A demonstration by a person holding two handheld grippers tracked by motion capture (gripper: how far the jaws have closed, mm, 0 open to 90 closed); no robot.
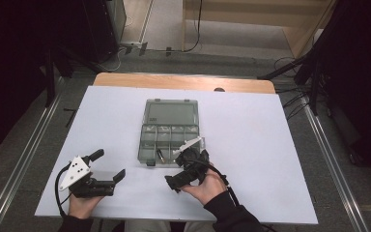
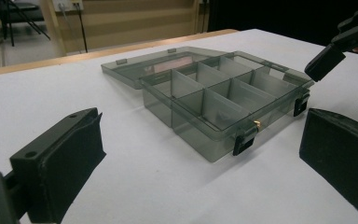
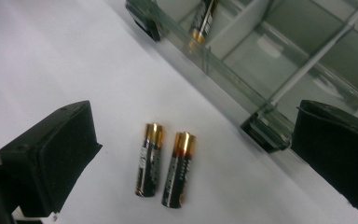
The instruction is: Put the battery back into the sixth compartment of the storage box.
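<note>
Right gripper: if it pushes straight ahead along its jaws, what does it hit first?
Most likely the two loose batteries lying on the white table between the open jaws of the right gripper. The organizer box lies just beyond; depth is hard to judge.

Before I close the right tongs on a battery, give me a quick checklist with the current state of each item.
1. Right tongs open: ok, jaws wide apart.
2. Two loose batteries between the jaws: ok, side by side on the table.
3. Only one battery lined up for the grasp: not ok, both lie in the gap.
4. Organizer box lid open: ok, folded back flat.
5. One battery already in a compartment: ok.
6. Left tongs out of the way: ok, open, holding nothing.
</note>
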